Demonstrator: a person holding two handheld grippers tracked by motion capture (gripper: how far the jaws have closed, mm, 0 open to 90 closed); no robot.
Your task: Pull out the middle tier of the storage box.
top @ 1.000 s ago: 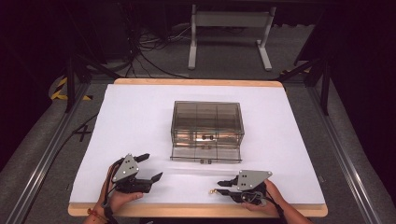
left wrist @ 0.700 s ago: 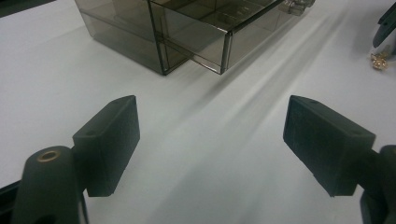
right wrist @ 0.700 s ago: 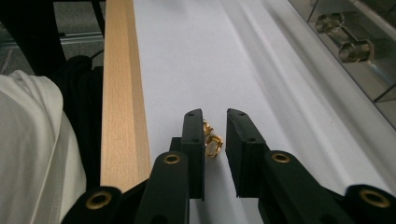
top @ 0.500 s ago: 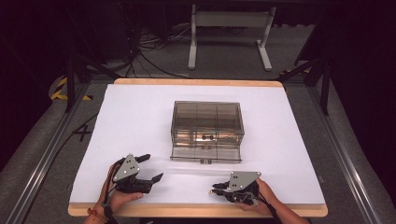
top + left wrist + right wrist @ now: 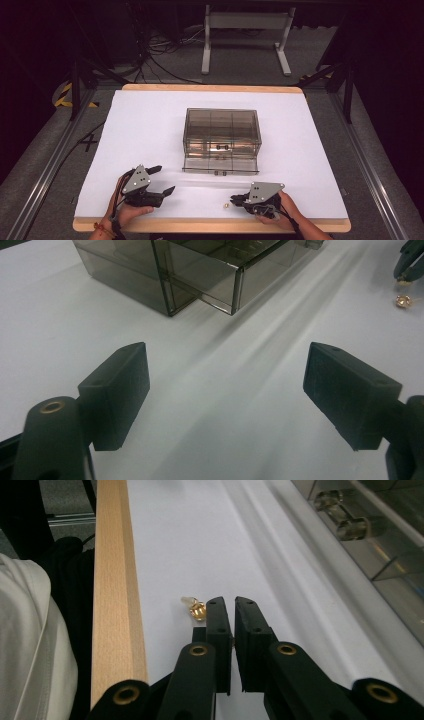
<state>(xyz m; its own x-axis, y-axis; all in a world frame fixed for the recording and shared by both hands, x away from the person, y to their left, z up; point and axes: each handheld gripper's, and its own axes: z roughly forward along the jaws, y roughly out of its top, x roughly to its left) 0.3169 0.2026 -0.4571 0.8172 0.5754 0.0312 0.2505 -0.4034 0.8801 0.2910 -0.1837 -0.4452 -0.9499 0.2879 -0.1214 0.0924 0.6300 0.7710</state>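
Fingers first: the right gripper [image 5: 229,601] had just been closing, and its jaws stood nearly together with nothing between them. That small gold earring [image 5: 196,610] lay outside the pads, touching the outer side of the left-hand jaw in the right gripper view, at about ten o'clock from the tips. From the high view the earring [image 5: 226,205] sat on the white table cover [image 5: 150,125], just at nine o'clock of the right gripper [image 5: 239,200], close to the wooden front edge [image 5: 117,605]. So the close had come up empty, by my reading: the pinch missed, and the jaws would need to reopen and shift over the piece. Over on the other side, the left gripper [image 5: 162,181] sat with jaws spread wide, holding nothing. The smoky clear drawer box [image 5: 222,131] waited at twelve o'clock, its bottom drawer [image 5: 220,166] pulled out, likely the earring's destination.
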